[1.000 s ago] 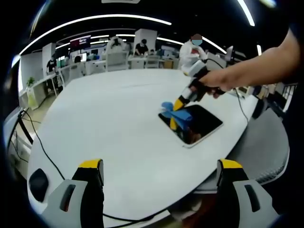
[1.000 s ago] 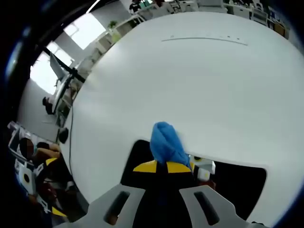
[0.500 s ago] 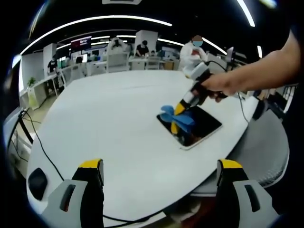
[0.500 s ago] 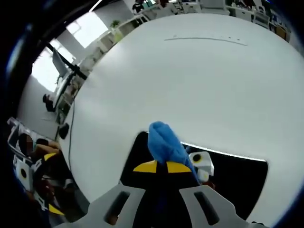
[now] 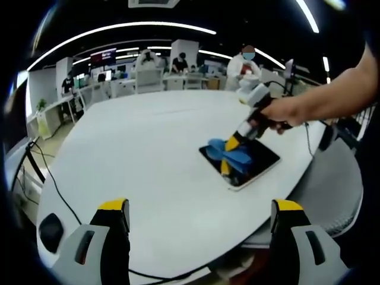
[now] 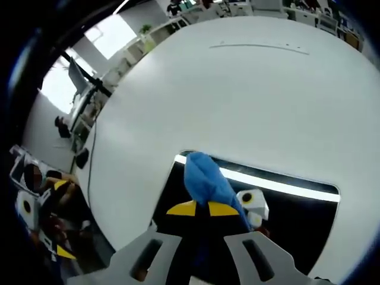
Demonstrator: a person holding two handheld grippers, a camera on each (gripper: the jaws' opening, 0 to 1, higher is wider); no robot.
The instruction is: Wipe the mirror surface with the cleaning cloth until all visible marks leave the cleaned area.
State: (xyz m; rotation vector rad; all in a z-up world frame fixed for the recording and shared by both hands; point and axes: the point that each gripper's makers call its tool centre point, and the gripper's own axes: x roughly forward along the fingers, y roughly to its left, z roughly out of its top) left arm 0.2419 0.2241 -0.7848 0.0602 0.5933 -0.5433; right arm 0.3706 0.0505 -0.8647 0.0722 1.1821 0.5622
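A dark rectangular mirror (image 5: 256, 161) with a pale frame lies on the white table (image 5: 142, 154), toward its right side. My right gripper (image 5: 228, 154), held in a person's hand (image 5: 284, 113), is shut on a blue cleaning cloth (image 5: 231, 155) and presses it onto the mirror's left half. In the right gripper view the cloth (image 6: 205, 181) bulges out past the shut yellow-tipped jaws of that gripper (image 6: 202, 209), over the mirror (image 6: 294, 222) near its far edge. My left gripper (image 5: 199, 208) stands open with nothing in it, over the table's near edge.
A black cable (image 5: 50, 184) runs along the table's left edge past a dark oval object (image 5: 50, 230). Desks, chairs and several people stand behind the table. Floor and a stand (image 6: 80, 89) lie beyond the table edge in the right gripper view.
The right gripper has slid the cloth further onto the mirror, away from its left edge. In the right gripper view more of the mirror's far edge now shows past the cloth.
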